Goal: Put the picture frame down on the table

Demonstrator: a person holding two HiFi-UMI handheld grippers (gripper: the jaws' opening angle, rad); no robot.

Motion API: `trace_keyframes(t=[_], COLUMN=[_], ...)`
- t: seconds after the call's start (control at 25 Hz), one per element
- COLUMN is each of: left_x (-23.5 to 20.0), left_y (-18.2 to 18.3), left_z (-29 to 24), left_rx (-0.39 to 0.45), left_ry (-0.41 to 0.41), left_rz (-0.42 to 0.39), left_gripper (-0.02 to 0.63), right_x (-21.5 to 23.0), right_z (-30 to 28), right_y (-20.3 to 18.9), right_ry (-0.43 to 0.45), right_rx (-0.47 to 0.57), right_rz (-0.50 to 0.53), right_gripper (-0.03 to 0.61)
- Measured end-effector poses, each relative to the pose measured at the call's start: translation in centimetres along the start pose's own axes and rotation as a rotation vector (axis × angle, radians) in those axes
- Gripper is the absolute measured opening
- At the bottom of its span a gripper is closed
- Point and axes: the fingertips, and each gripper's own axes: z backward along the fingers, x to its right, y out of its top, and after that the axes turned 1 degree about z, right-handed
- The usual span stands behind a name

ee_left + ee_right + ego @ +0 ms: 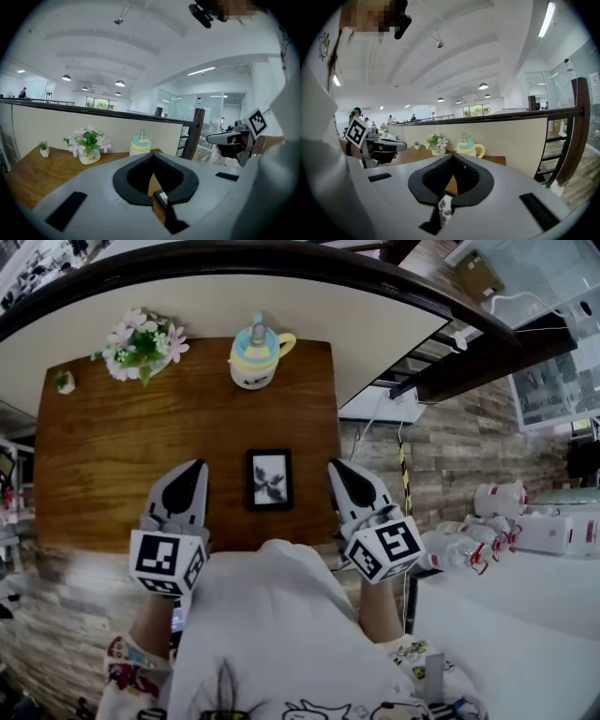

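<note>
Brown wooden table [112, 456] fills the middle of the head view, backed by a cream partition [375, 334] with a dark rail on top. At the table's far left corner stands a tiny potted plant [64, 382]. Just to its right is a white pot of pink and white flowers [141, 345]. Further right, near the far edge, is a pale blue and yellow lidded cup [256, 354] with a handle.

The left gripper [192, 467] hovers over the near edge of the table. Its jaws are pressed together at the tips and carry nothing, as the left gripper view [152, 155] confirms.

Between the two tools, the black picture frame [269, 479] lies flat on the wood, face up. It is close to the near edge and clear of both grippers.

The right gripper [336, 467] sits by the table's right edge, likewise clenched tip to tip on nothing [452, 155].

Beyond the table to the right, white plastic bottles [469, 545] lie scattered on the floor.
</note>
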Motion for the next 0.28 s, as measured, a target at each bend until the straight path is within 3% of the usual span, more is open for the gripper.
trace_keyframes(t=[0.28], left_x=[-0.33], left_y=[-0.11], left_z=[-0.68], left_rx=[-0.008], left_ry=[-0.017], left_rz=[-0.034], left_gripper=[0.002], right_x=[0.53], right_z=[0.3], right_y=[-0.37], right_ry=[-0.03], right_rx=[0.0], right_rz=[-0.002], right_gripper=[-0.002])
